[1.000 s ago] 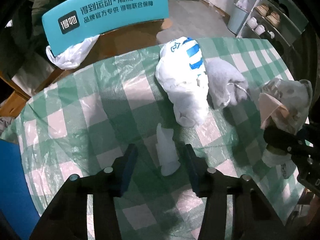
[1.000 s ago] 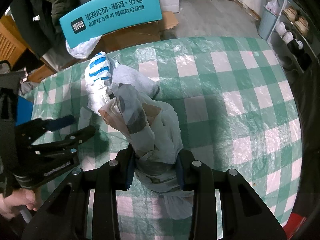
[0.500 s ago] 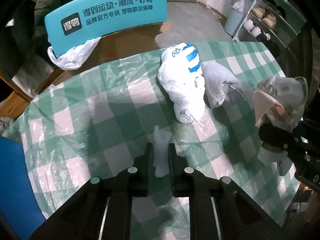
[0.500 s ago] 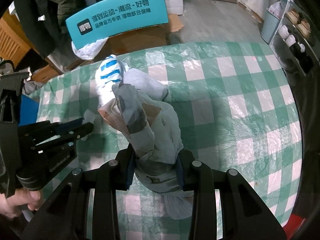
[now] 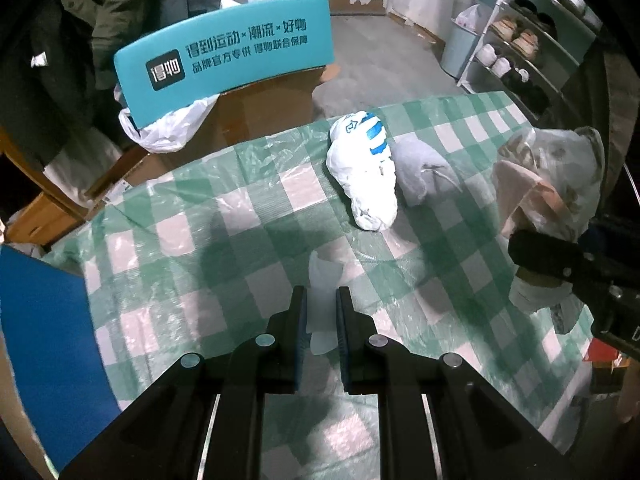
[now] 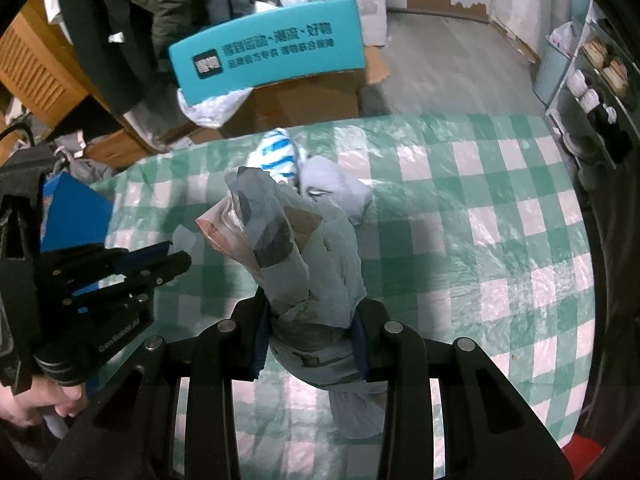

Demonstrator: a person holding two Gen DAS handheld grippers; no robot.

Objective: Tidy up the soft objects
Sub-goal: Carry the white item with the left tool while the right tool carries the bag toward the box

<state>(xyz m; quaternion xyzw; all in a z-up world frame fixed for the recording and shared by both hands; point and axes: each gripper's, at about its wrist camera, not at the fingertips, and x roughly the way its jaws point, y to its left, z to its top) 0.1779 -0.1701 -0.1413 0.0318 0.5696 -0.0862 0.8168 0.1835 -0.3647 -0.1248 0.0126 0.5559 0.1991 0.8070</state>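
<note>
Left gripper (image 5: 321,308) pinches a small white bag (image 5: 323,280), long axis pointing toward the far table (image 5: 168,216) edge. Right gripper (image 6: 310,340) clamps the bagged bundle (image 6: 296,248) upright, lifted above the table's middle.

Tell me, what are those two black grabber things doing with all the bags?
A person is tidying soft things on a table with a green checked cloth. The left gripper has pinched a small white plastic piece. The right gripper is squeezing a bundle of crumpled plastic bags and holding it up. A white bag with blue stripes and a grey cloth lie side by side on the table.
</note>
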